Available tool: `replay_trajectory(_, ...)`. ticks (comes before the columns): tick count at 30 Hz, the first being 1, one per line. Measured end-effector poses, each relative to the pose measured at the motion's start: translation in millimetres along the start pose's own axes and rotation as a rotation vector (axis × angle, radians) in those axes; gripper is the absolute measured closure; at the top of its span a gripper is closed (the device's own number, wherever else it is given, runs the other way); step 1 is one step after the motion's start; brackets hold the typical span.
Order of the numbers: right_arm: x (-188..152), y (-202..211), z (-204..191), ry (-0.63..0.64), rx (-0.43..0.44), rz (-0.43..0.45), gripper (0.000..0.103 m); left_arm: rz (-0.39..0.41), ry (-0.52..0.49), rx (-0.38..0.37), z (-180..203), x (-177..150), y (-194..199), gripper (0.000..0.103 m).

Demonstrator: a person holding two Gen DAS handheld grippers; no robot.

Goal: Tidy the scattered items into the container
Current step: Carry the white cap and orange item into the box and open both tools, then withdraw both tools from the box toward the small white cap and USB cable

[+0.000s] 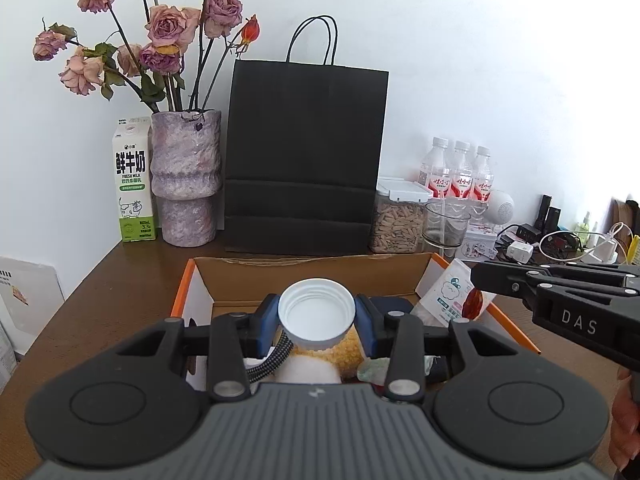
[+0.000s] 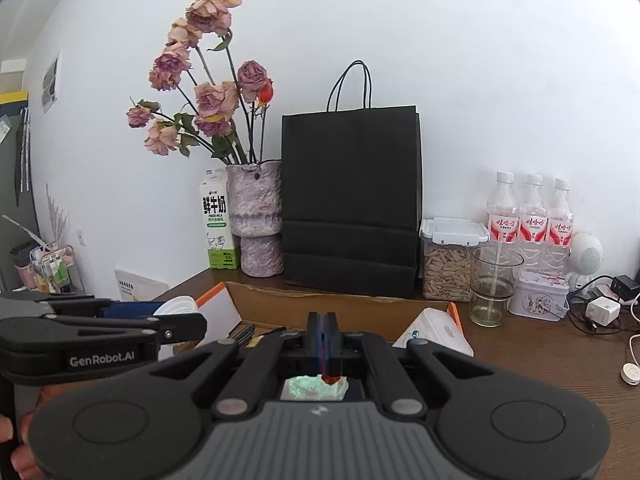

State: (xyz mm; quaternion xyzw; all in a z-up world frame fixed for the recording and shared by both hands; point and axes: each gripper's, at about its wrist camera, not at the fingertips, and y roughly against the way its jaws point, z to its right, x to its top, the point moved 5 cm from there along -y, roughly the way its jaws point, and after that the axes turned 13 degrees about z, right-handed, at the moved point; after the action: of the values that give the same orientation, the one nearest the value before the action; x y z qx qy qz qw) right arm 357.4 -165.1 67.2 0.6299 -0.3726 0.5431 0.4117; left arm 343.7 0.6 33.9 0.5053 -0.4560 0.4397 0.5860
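Observation:
My left gripper (image 1: 317, 316) is shut on a white screw cap (image 1: 317, 314), open side facing the camera, held above an orange-edged cardboard box (image 1: 312, 270). The box holds a braided cable (image 1: 272, 358), a yellow and white soft item (image 1: 316, 364) and a white snack packet (image 1: 450, 294). My right gripper (image 2: 323, 344) is shut on a small red item (image 2: 331, 378), only its tip visible, over the box's right part, above a shiny greenish wrapper (image 2: 312, 388). The right gripper shows at right in the left wrist view (image 1: 478, 280); the left gripper and cap (image 2: 178, 306) show at left in the right wrist view.
Behind the box along the wall stand a milk carton (image 1: 134, 184), a vase of dried roses (image 1: 186, 180), a black paper bag (image 1: 304, 160), a seed jar (image 1: 398, 216), a glass (image 1: 446, 224), three water bottles (image 1: 460, 174) and a tin (image 2: 540, 294). Chargers and cables (image 2: 600, 308) lie at right.

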Motion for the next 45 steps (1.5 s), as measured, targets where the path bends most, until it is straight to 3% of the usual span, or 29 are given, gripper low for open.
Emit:
replay_trajectory(6,-9,-34,15,-0.047,-0.008,-0.003,0.102,-0.039,0.006,0.029,-7,-13,-33,0.062)
replay_trajectory(13,-23,-53,11,-0.009,0.027,-0.051,0.102,-0.059,-0.016,0.073,-12,-23,-51,0.062)
replay_trajectory(15,-26,-54,11,-0.003,0.023,-0.064,0.101,-0.051,-0.025,0.084,-13,-24,-49,0.052)
replay_trajectory(17,-28,-54,11,0.003,0.019,-0.073,0.096,-0.037,-0.026,0.095,-14,-23,-46,0.014)
replay_trajectory(18,-28,-53,12,0.008,0.010,-0.074,0.091,-0.020,-0.027,0.107,-15,-20,-44,0.006)
replay_trajectory(20,-27,-49,11,0.014,0.000,-0.080,0.059,0.017,-0.043,0.139,-16,-15,-37,0.000)
replay_trajectory(22,-23,-44,12,0.024,-0.022,-0.067,0.006,0.032,-0.057,0.146,-17,-11,-34,0.000)
replay_trajectory(23,-21,-41,12,0.027,-0.030,-0.053,0.000,0.029,-0.055,0.151,-18,-10,-33,0.000)
replay_trajectory(45,-26,6,0,0.076,-0.070,-0.076,0.000,0.012,-0.040,0.155,-14,-18,7,0.000)
